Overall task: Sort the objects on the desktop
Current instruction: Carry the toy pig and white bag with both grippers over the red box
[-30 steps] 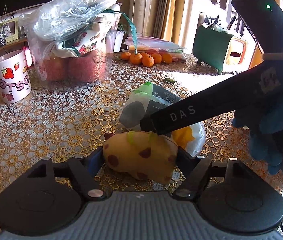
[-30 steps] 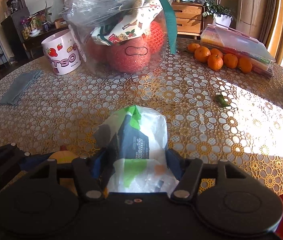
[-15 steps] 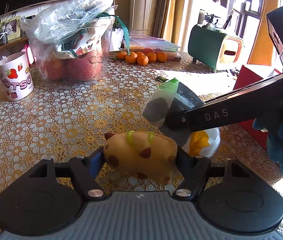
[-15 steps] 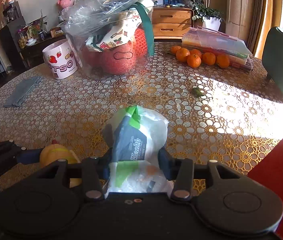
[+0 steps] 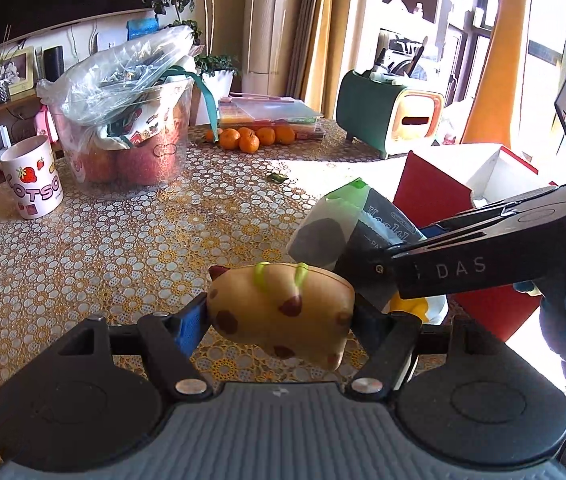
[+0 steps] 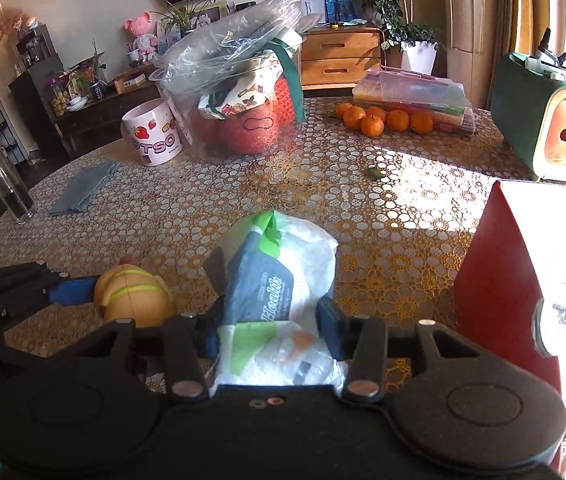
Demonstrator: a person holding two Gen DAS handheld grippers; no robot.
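Yellow, brown-spotted soft toy (image 5: 283,312): clamped crosswise between the pads of my left gripper (image 5: 281,318), clear of the lace-patterned tabletop (image 5: 123,248). White plastic bag with a grey-and-green packet inside (image 6: 275,292): pinched in my right gripper (image 6: 269,334), whose jaws have just been closing on it and now stand fairly narrow, pads pressing the bag's sides. Step in hand, as I judge it: carrying both items to the red box (image 6: 499,280) at the right. Next move calls for bringing each load over the box's open top before I release, keeping the two tools from fouling one another.
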